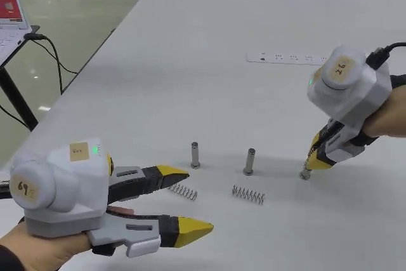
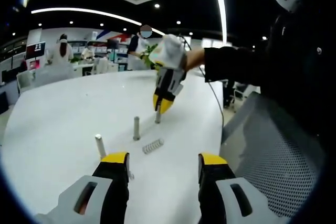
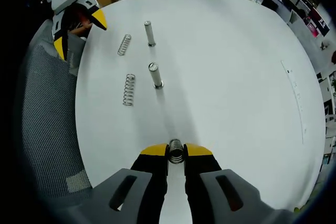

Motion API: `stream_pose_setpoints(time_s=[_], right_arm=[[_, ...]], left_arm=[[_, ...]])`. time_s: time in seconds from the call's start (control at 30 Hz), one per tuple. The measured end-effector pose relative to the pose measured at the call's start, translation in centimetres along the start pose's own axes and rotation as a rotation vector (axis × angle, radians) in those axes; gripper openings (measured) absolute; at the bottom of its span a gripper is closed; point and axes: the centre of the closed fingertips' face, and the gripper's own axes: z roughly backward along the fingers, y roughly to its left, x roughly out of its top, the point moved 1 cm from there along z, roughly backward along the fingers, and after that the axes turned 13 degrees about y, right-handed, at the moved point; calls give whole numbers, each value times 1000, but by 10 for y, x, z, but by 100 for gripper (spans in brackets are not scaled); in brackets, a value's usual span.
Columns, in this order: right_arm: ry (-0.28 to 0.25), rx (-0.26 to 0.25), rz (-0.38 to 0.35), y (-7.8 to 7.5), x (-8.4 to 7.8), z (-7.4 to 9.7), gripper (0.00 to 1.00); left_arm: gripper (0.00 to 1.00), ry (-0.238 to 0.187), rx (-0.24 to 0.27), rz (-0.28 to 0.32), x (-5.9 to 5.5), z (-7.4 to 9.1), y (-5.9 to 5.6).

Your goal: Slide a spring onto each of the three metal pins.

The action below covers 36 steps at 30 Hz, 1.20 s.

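On the white table (image 1: 190, 61), pinching a spring (image 3: 176, 150) between the narrow-set yellow tips of the right gripper (image 1: 315, 160), showing the coil end-on in the right gripper view and pressing it from both sides. Pointing that gripper steeply downward in the head view, setting its tips just over the right pin (image 1: 305, 173) and hiding all but a grey foot; being unable to tell between coil around pin and coil merely above it. Holding the left gripper (image 1: 193, 199) low at the near left, spreading its jaws wide around nothing and aiming them across the table toward the row. Seeing the left pin (image 1: 195, 155) and the middle pin (image 1: 249, 161) standing upright and bare, apart from each other, in line with the right one. Seeing two loose springs lying flat just in front of them: finding the shorter spring (image 1: 183, 191) near the left pin and just beside the upper tip of the left gripper, and the longer spring (image 1: 248, 195) near the foot of the middle pin, touching neither pin. Catching a white power strip (image 1: 285, 58) lying well beyond the pins, a laptop (image 1: 9, 4) off the table at the far left, and grey mesh (image 2: 273, 150) beside the table edge in the left gripper view.
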Motion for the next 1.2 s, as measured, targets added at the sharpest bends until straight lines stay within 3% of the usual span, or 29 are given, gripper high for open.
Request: stream_pose_setpoints(time_s=[0.33,0.7,1.2], right_arm=[[19,-1,7,1,-1,-14,8],[9,-5,0,2,-2,-15,9],[-19,-31,-28,2,-10,-8,20]], left_arm=[[47,2,2,-1,0,0,-1],[47,3,4,-1,0,0,-1],[47,5,0,-3,-1,-1,-2]])
